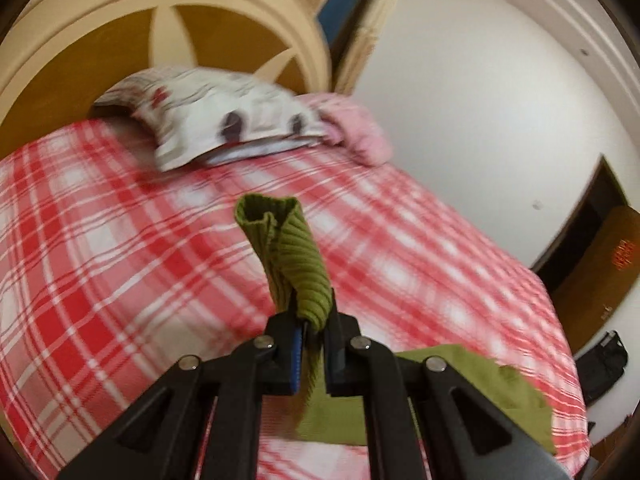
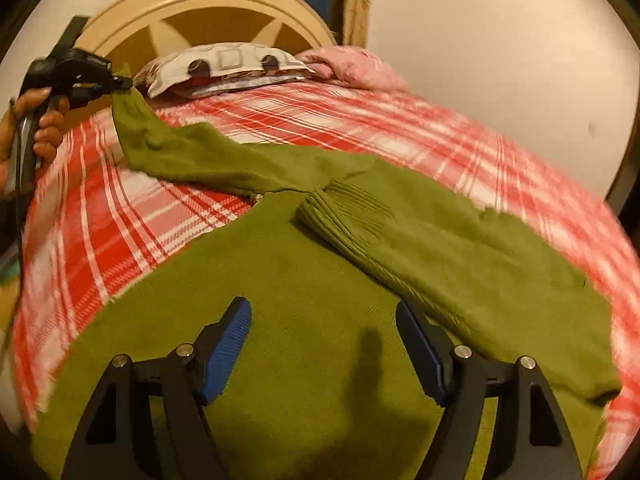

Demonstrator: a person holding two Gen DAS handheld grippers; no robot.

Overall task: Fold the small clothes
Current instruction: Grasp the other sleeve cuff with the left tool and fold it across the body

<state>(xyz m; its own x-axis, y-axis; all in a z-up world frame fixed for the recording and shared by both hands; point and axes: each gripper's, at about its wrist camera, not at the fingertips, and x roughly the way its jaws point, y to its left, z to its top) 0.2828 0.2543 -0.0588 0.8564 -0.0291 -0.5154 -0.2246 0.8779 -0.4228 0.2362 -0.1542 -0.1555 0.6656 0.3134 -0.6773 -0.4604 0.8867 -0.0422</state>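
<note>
A green knit sweater [image 2: 304, 280] lies spread on a bed with a red and white plaid sheet [image 2: 320, 116]. Its right sleeve is folded across the body, ribbed cuff [image 2: 344, 208] near the middle. My left gripper [image 1: 311, 328] is shut on the ribbed cuff of the left sleeve [image 1: 296, 256] and holds it above the bed; it also shows in the right wrist view [image 2: 120, 82], with the sleeve stretched up from the body. My right gripper [image 2: 324, 316] is open and empty, hovering over the sweater's body.
A patterned pillow [image 1: 224, 116] and a pink cloth [image 1: 356, 128] lie at the head of the bed below a cream and brown headboard [image 1: 168, 12]. A white wall [image 1: 480, 100] runs along the bed's right side. A dark doorway [image 1: 600, 232] is at the right.
</note>
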